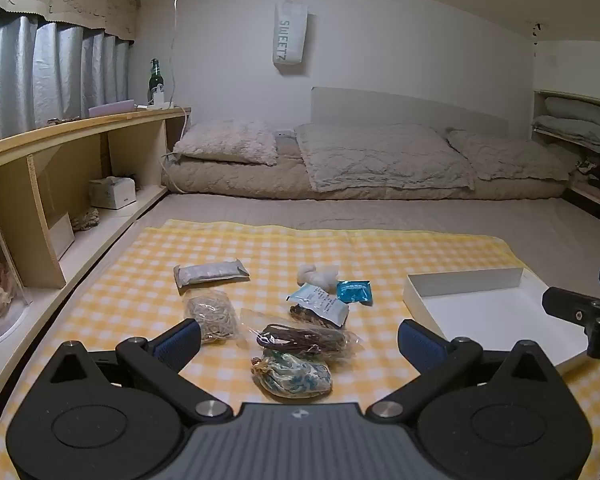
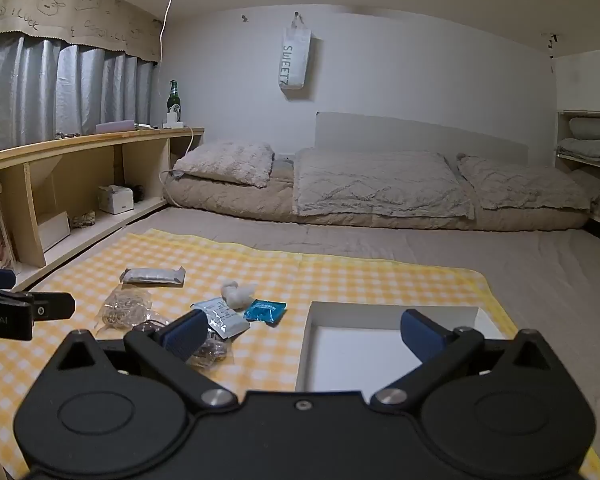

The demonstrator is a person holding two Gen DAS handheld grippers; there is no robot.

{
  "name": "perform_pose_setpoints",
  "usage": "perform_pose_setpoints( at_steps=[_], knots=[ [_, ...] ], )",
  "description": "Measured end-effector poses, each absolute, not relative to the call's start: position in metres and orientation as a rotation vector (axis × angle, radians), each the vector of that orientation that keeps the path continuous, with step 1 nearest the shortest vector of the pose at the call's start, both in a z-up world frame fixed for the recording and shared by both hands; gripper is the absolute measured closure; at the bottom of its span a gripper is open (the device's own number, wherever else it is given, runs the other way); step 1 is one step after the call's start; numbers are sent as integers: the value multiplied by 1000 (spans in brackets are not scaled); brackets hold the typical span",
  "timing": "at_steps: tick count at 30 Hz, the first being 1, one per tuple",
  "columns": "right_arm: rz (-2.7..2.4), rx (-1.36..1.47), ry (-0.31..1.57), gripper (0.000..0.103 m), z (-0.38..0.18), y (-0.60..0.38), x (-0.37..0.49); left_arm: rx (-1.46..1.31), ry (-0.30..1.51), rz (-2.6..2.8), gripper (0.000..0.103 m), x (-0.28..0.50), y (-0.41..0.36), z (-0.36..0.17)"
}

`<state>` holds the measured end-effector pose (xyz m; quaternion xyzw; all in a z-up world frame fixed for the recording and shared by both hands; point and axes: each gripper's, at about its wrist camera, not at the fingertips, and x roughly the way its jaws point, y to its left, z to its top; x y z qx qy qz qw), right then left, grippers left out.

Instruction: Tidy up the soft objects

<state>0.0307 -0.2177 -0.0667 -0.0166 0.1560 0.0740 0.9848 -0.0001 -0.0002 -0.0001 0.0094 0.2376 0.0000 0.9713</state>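
Pouches and packets are lying scattered on the yellow checked cloth (image 1: 140,280), and we are hovering over them with both claws spread wide and gripping nothing. Nearest our left gripper (image 1: 298,340) a floral fabric pouch (image 1: 292,374) is sitting between the two blue fingertips (image 1: 178,342) without touching either. Just behind it, touching, a clear bag of dark cords (image 1: 304,338) is lying, and beyond that a white sachet with printed text (image 1: 324,304) is resting partly over a brown braided item. To the left a clear bag of tan rubber bands (image 1: 212,316) is lying close to the left fingertip, and farther back a grey foil packet (image 1: 208,274) is lying flat. A white fluffy lump (image 1: 316,276) is sitting beside a small blue packet (image 1: 354,292), the two close together. To the right of the pile an open white box (image 1: 460,280) is standing on the cloth, and nothing is showing inside it. Our right gripper (image 2: 300,334) is hanging over the near edge of that box (image 2: 380,314), its right fingertip above the box floor and its left one above the sachet (image 2: 224,316). Around the cloth we are seeing a grey mattress surface, beige bedding with pillows (image 1: 228,142) at the far wall, a wooden shelf (image 1: 80,124) along the left carrying a green bottle (image 1: 155,80), and a white hanging bag (image 1: 290,38) on the wall.
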Motion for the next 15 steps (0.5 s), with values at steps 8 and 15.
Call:
perform_pose_setpoints(
  at_steps=[8,15],
  knots=[
    [148,-32,320,0,-67,-218,31,21,480,2,0,0,0,0],
    [149,-32,321,0,-66,-218,31,20,479,1,0,0,0,0]
  ],
)
